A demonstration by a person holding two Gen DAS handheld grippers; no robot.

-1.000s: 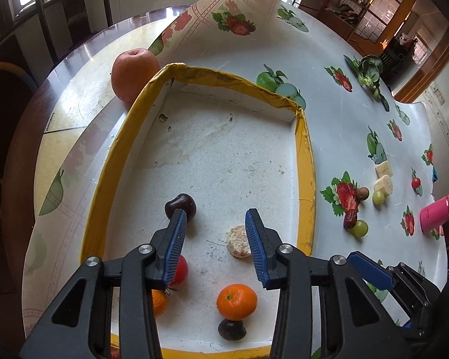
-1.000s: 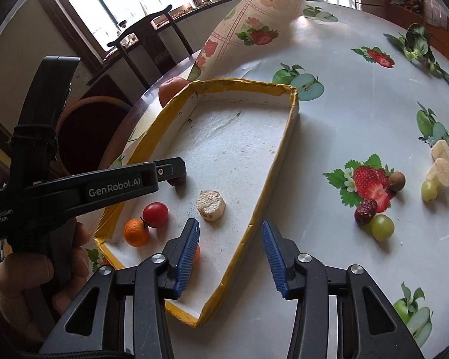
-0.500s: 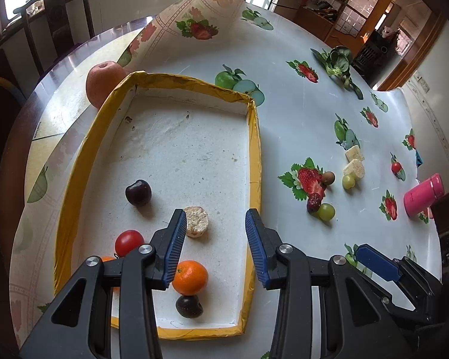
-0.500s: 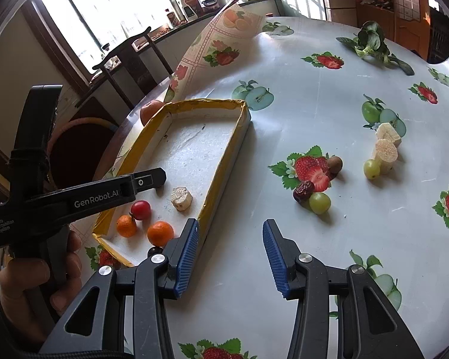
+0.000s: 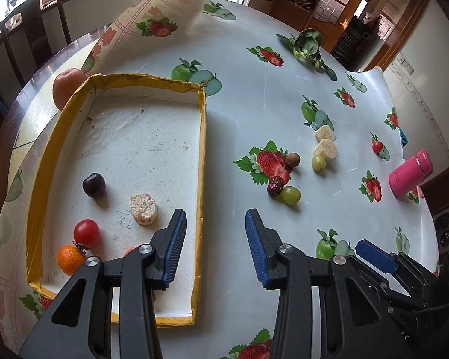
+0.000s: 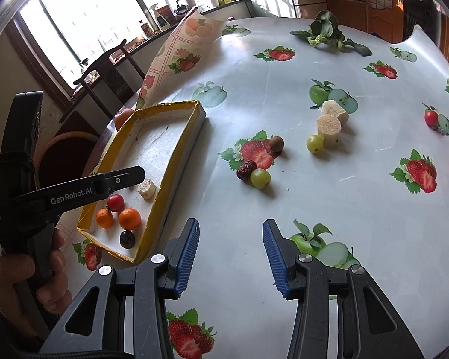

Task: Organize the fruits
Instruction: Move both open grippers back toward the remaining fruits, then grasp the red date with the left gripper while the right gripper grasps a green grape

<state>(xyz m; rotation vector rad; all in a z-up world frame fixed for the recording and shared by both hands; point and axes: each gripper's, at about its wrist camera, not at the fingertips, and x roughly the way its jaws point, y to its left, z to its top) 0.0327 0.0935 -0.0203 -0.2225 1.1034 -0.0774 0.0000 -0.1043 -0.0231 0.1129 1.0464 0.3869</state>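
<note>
A yellow-rimmed tray [image 5: 202, 137] [image 6: 176, 149] lies at the left of the table. It holds a dark cherry [image 5: 94, 185], a pale round slice [image 5: 143, 209], a red tomato [image 5: 86, 233], two oranges [image 6: 129, 218] [image 6: 104, 217] and a dark plum [image 6: 127, 238]. Loose on the cloth to the right are a date [image 5: 275, 186], two green grapes [image 5: 291, 195] [image 5: 318, 162], a brown fruit [image 5: 292, 159] and two pale chunks [image 5: 325, 149]. My left gripper [image 5: 214, 239] is open and empty over the tray's right rim. My right gripper [image 6: 230, 254] is open and empty over bare cloth.
A peach-coloured apple [image 5: 64, 85] sits behind the tray's far left corner. A pink cup [image 5: 410, 176] lies at the right edge. Leafy greens [image 5: 306, 46] lie at the far side. A small red tomato [image 6: 431, 117] lies far right. The cloth's corner is folded up behind the tray.
Both grippers have pulled back and shifted right, away from the tray's inside toward the loose fruit. Both stay open and empty. Nothing on the table moved.
</note>
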